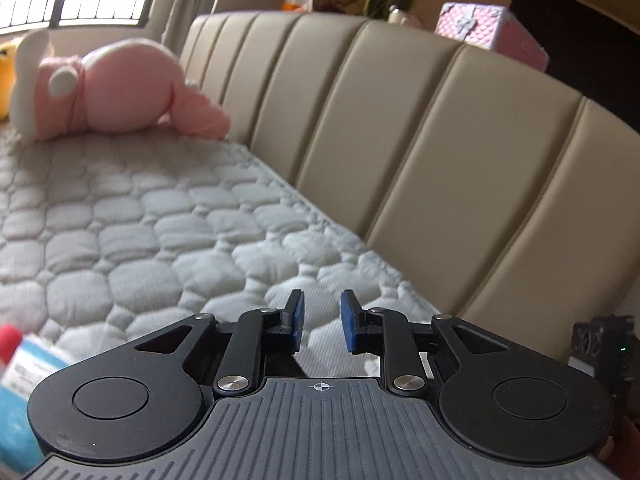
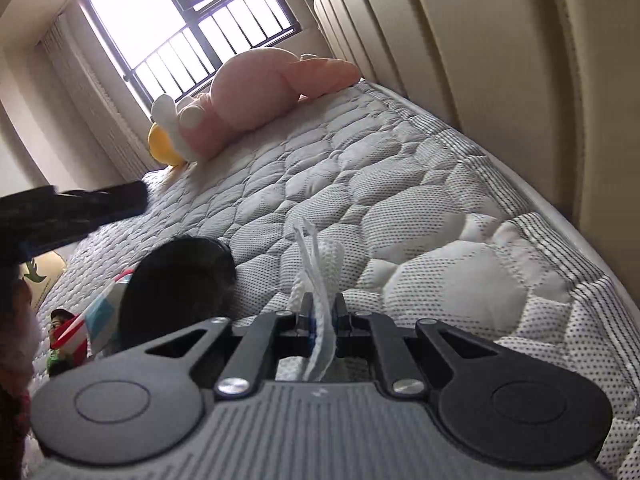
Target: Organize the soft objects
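Note:
A pink plush toy point(image 1: 116, 88) point(image 2: 256, 96) lies on the quilted mattress point(image 1: 140, 232) point(image 2: 400, 208) at its far end, next to the headboard. A yellow plush point(image 2: 162, 144) point(image 1: 5, 76) rests against it. My left gripper point(image 1: 322, 320) hovers low over the mattress, open, with nothing between its blue pads point(image 1: 297, 318). My right gripper point(image 2: 322, 316) is shut on a white knitted fabric piece point(image 2: 326, 264) with a thin translucent strip; the piece sticks up out of the jaws, close to the mattress.
A beige padded headboard point(image 1: 400, 128) point(image 2: 500, 60) runs along the right side. A pink box point(image 1: 492, 34) and plants stand behind it. A striped blue, white and red soft item point(image 2: 100, 316) point(image 1: 20, 376) and a small figure point(image 2: 60, 320) lie at lower left. Black gripper parts point(image 2: 180, 280) block the left.

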Motion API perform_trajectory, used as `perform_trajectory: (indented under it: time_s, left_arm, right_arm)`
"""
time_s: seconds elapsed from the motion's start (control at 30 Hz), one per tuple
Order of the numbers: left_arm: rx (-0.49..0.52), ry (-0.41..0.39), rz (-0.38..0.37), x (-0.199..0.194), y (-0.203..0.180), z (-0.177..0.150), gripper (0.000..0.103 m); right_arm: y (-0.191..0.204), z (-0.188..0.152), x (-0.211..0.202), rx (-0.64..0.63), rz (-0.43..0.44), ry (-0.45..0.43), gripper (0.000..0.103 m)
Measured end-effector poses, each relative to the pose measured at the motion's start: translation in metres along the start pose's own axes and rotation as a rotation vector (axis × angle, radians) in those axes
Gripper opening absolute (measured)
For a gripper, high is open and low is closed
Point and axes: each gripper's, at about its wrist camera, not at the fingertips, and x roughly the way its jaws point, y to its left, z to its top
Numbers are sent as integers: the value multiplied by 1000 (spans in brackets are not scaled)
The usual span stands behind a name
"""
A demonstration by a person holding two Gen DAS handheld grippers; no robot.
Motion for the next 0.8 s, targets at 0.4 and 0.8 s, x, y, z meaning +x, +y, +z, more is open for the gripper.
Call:
perform_trajectory:
  time_s: [0.4, 0.8]
  left_arm:
    - [-113, -19, 324, -102, 59, -76, 54]
    - [-153, 38, 324, -95, 60, -97, 94]
  right_arm:
    - [34, 25, 20, -163, -118, -84, 43]
    - [81, 23, 76, -124, 49, 187, 53]
